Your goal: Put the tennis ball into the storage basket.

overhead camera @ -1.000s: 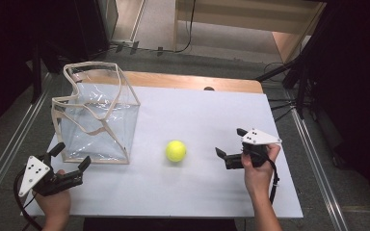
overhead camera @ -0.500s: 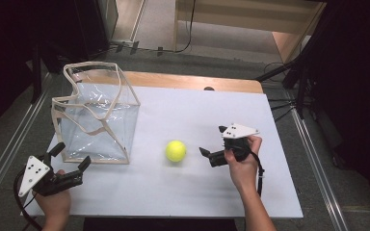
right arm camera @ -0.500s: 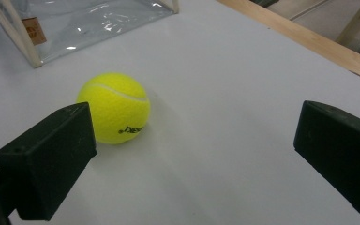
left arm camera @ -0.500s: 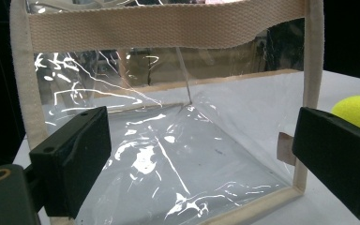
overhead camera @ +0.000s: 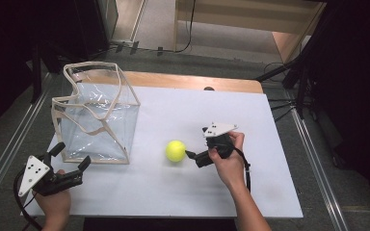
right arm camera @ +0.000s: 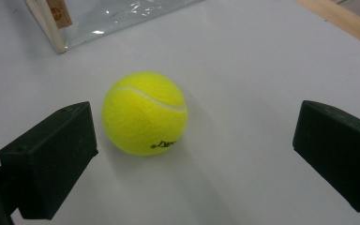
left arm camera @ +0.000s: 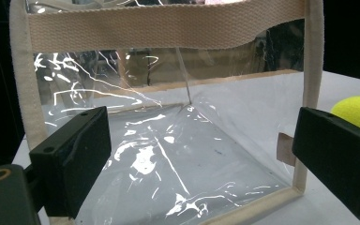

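A yellow tennis ball [overhead camera: 175, 150] lies on the white tabletop [overhead camera: 250, 120], a little right of a clear plastic bag [overhead camera: 96, 115] with beige webbing trim that stands upright with its mouth up. My right gripper [overhead camera: 197, 141] is open just right of the ball, jaws pointing at it. In the right gripper view the ball [right arm camera: 144, 112] sits ahead, nearer the left jaw of the gripper [right arm camera: 192, 150], untouched. My left gripper [overhead camera: 72, 154] is open at the bag's near corner. The left gripper [left arm camera: 201, 159] faces the bag's side [left arm camera: 168, 140], with the ball [left arm camera: 358, 112] at the right.
A wooden strip [overhead camera: 188, 82] runs along the table's far edge. Metal rails [overhead camera: 9, 154] flank the table on the left, and cables and stands [overhead camera: 289, 91] lie on the floor at the right. A bag corner [right arm camera: 75, 18] shows beyond the ball.
My right gripper has moved left across the table and now sits close beside the ball, still open. The left gripper, bag and ball have stayed put.
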A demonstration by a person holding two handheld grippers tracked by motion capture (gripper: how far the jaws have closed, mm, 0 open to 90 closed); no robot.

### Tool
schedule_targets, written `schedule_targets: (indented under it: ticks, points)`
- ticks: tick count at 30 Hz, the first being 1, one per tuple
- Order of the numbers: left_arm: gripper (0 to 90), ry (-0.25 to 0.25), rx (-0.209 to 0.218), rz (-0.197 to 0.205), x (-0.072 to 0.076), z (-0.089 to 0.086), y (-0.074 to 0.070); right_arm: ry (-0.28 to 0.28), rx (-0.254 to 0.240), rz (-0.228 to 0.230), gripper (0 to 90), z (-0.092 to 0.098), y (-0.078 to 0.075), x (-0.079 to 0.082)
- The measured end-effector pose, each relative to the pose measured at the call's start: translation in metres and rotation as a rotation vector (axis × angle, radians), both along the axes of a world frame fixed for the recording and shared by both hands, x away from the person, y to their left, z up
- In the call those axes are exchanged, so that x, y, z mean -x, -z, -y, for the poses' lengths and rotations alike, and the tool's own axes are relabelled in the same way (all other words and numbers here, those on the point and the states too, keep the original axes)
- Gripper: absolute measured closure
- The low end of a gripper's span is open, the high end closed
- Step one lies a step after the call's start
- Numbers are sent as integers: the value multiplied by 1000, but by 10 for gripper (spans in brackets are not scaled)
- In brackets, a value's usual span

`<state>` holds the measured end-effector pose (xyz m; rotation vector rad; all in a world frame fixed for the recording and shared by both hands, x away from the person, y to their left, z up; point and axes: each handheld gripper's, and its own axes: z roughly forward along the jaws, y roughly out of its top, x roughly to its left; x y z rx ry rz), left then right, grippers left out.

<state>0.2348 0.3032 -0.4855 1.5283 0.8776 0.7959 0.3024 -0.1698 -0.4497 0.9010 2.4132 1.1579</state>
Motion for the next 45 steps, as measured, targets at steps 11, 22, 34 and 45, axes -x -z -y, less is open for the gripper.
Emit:
schedule_targets:
  ticks: [11,22,34,45]
  points:
    - [53,3,3,1,0,0,0,-68,51,-62,0,-23,8,-8]
    - [54,4,4,1,0,0,0,-105,100,-118,0,-37,15,-14]
    - [54,5,4,2,0,0,0,-149,167,-165,73,-56,23,-22]
    - [54,5,4,1,0,0,0,-148,209,-204,74,-65,30,-28]
